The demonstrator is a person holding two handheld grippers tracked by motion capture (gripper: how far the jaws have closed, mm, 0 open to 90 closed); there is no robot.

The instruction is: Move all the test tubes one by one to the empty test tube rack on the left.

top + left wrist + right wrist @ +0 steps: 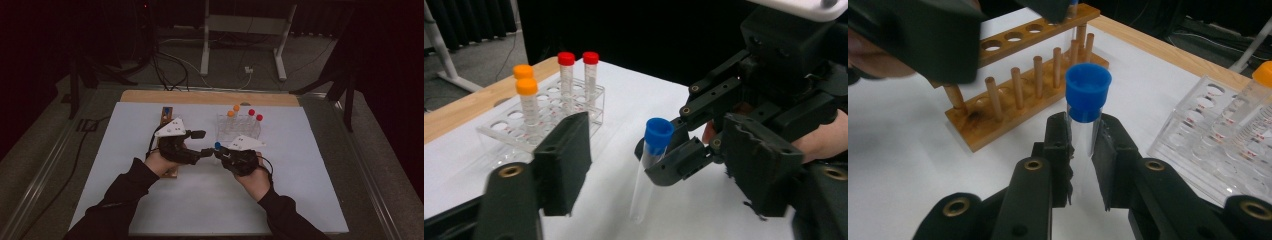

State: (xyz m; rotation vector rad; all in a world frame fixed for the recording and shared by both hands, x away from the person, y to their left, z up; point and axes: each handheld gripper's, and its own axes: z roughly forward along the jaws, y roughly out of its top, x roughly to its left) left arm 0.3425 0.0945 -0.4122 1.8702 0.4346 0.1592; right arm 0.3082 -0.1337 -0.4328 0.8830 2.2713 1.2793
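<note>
- We clamp the blue-capped test tube (1084, 120) upright in our right gripper (1082, 150), mid-table between both racks, cap exposed.
- Our left gripper (659, 165) stands open around the cap, ready to take it.

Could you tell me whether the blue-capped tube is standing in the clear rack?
No, the right gripper holds the blue-capped tube above the table, apart from the clear rack.

left claw (200, 143) — jaws apart, pointing right | right claw (1082, 150) — clamped shut; both hands low, claws tip to tip
</note>
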